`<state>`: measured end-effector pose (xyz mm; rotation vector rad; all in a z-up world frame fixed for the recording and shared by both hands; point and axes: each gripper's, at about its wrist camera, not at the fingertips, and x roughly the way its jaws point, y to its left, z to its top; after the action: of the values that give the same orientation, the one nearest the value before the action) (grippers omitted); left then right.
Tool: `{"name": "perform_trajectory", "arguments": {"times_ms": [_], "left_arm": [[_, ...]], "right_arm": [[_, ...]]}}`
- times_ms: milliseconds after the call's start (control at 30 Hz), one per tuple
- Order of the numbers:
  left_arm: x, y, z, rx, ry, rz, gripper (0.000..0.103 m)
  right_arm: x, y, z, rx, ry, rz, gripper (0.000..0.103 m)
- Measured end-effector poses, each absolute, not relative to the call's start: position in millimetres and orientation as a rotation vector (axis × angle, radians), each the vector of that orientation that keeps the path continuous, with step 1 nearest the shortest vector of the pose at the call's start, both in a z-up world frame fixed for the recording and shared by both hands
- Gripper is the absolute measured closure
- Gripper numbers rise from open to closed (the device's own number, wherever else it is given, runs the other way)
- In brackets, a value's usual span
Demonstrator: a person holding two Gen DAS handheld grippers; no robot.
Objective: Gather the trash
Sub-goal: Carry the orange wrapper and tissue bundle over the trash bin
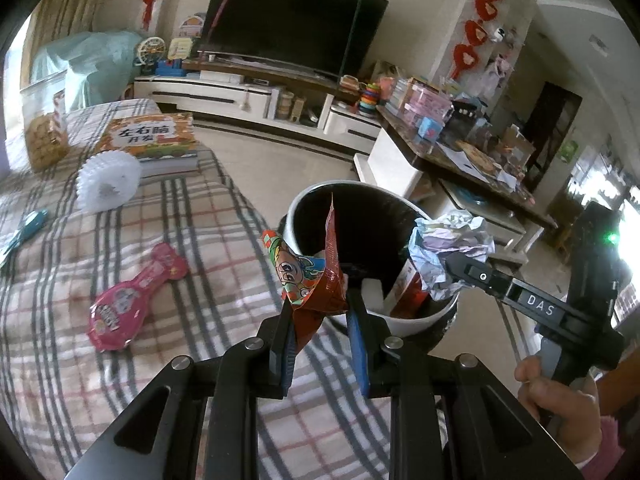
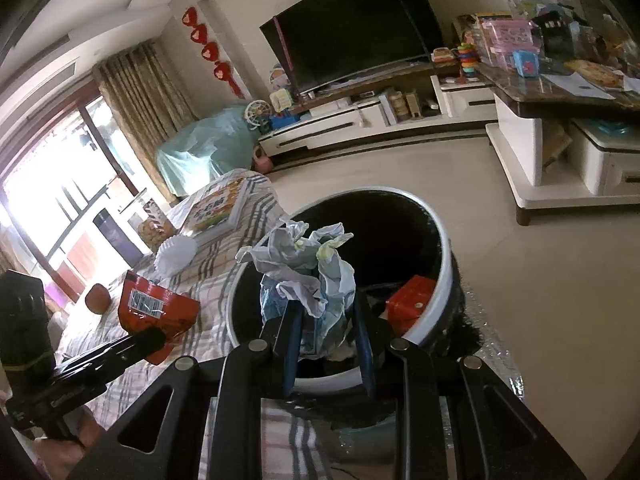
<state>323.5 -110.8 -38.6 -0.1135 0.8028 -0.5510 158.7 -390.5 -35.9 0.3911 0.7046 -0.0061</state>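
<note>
My left gripper (image 1: 320, 300) is shut on a red snack wrapper (image 1: 316, 276) with a cartoon print, held at the near left rim of the trash bin (image 1: 404, 324). The bin has a white rim and a black liner, and stands against the plaid-covered surface. My right gripper (image 2: 328, 312) is shut on a crumpled ball of paper (image 2: 308, 264), over the near side of the bin (image 2: 444, 280). A red box (image 2: 412, 296) lies inside the bin. Each view shows the other gripper: the right gripper (image 1: 452, 268) with the paper ball (image 1: 452, 244), the left gripper (image 2: 156, 336) with the wrapper (image 2: 156, 304).
On the plaid cloth (image 1: 80, 360) lie a pink wrapper (image 1: 132, 300), a stack of white paper liners (image 1: 108, 180), a book (image 1: 152, 140) and a cookie jar (image 1: 44, 140). A cluttered coffee table (image 2: 560, 96) and a TV stand (image 1: 240, 96) border the bare floor beyond the bin.
</note>
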Motion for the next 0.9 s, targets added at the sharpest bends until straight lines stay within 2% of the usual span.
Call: {"name": "perform_trajectory", "arguments": {"times_ms": [900], "left_arm": [[349.3, -166.7, -46.9, -0.066, 0.837, -0.593, 0.081]], "right_arm": [[173.6, -412.3, -41.0, 0.407, 0.729, -0.035, 0.078]]}}
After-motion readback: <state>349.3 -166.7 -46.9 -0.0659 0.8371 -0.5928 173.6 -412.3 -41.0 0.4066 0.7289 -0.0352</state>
